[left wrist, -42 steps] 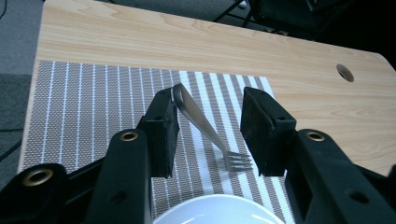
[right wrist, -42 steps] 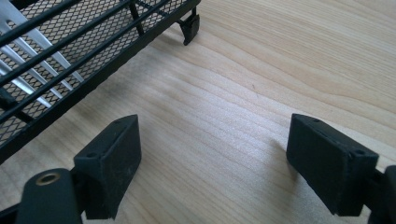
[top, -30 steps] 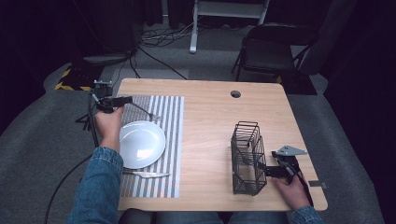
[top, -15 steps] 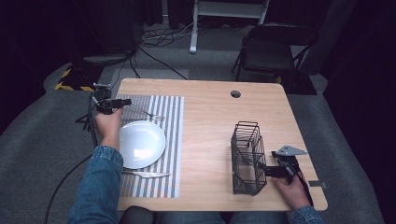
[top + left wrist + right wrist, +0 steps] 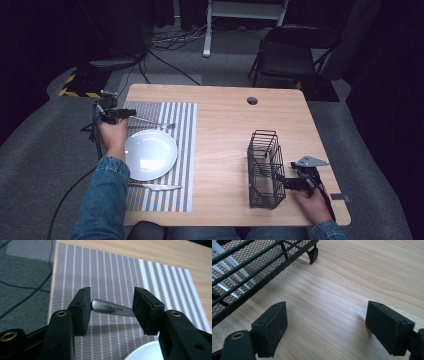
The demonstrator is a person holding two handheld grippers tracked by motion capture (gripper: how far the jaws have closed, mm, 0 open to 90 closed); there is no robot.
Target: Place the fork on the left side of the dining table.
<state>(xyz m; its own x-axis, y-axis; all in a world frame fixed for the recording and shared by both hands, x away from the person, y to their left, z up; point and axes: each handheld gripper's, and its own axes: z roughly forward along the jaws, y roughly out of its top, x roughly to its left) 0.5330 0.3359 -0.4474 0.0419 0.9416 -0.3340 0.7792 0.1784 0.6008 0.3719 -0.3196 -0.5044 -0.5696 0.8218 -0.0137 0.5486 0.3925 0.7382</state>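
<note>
Left gripper (image 5: 111,307) jaws just opening, right gripper (image 5: 327,327) jaws spread

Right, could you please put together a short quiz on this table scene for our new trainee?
1. True or false: the plate rests on bare wood.
2. What lies between the pads of the left tool? A) a cup B) a metal utensil handle C) the plate's rim
3. Is the right tool holding anything?

Key
1. False: it sits on the striped mat.
2. B. The jaws have just been opening and no longer seem to press on the handle.
3. No. Its jaws stand open over the bare table, beside the wire basket.
</note>
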